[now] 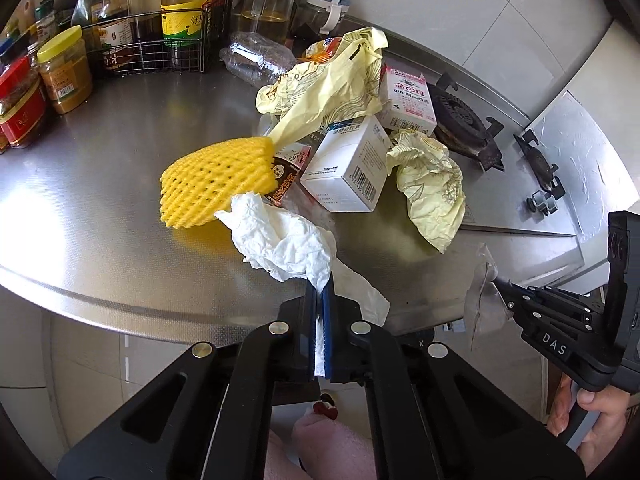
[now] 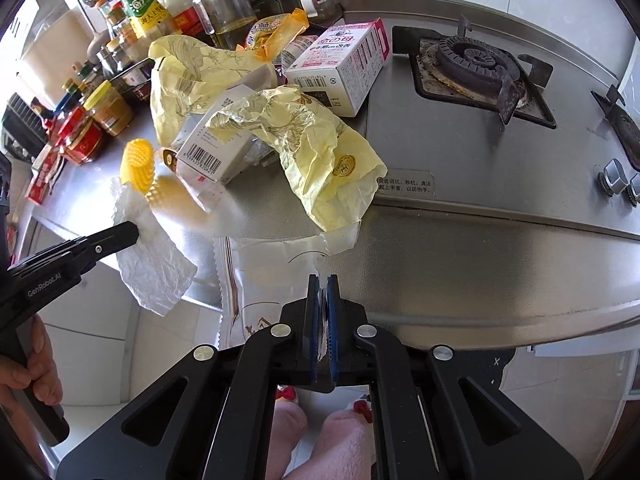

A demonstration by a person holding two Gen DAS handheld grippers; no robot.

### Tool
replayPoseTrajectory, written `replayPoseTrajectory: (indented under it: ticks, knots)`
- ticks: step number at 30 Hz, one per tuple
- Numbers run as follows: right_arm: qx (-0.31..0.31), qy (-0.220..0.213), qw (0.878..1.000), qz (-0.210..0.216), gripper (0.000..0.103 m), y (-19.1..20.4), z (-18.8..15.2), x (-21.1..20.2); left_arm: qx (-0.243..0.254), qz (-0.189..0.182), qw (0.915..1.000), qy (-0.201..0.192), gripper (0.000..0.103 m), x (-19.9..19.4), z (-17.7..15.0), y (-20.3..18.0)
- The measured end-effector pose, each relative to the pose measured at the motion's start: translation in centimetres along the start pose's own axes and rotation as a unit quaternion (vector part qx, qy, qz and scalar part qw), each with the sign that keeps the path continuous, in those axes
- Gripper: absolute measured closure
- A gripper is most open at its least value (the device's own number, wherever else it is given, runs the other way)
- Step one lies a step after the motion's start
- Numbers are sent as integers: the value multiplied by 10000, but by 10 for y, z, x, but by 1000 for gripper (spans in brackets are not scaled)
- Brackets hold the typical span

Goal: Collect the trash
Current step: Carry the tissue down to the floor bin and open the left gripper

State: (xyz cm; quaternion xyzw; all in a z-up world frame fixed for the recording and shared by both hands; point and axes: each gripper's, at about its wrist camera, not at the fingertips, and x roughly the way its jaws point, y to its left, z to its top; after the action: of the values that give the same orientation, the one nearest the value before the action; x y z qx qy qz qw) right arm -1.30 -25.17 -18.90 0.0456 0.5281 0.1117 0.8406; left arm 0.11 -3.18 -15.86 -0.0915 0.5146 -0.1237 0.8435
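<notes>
A crumpled white paper towel point(image 1: 280, 240) is clamped in the left tool point(image 1: 320, 292), its blue pads pressed together on one trailing corner, while the bulk of the sheet hangs out over the front edge of the counter point(image 1: 100, 200). It is judged feather-light and limp; a pinch on any fold will hold, though thin tissue may tear if tugged.

The right tool point(image 2: 322, 284) is likewise clenched, this time on a clear plastic wrapper point(image 2: 256, 280) draped over the counter lip. That film looks slick and floppy, so a bite on a bunched edge, as here, is probably safer than on a flat face.

Both tools are held low at the counter's front edge, pointed inward at the pile, the left one angled in from the side as seen by the right wrist camera.

Still lying on the counter: a yellow foam fruit net point(image 1: 216, 180), springy and easily caught by its mesh; yellow crumpled wrapping paper point(image 1: 332, 80), best pinched on a ridge; a white carton point(image 1: 348, 168) and a pink-and-white box point(image 1: 408, 100), stiff and light, to be taken across a narrow side. A crushed clear bottle point(image 1: 256, 58) lies behind, near the gas burner point(image 1: 460, 116) side.
</notes>
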Motion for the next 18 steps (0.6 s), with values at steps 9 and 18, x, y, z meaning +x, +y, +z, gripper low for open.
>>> replayPoseTrajectory:
  ticks: [9, 18]
  knots:
    - [281, 181, 9994, 25, 97, 38, -67, -17, 458, -332, 9973, 467, 102, -27, -57, 10]
    - [326, 834, 9960, -19, 97, 47, -127, 41, 487, -354, 9942, 889, 102, 15, -91, 31]
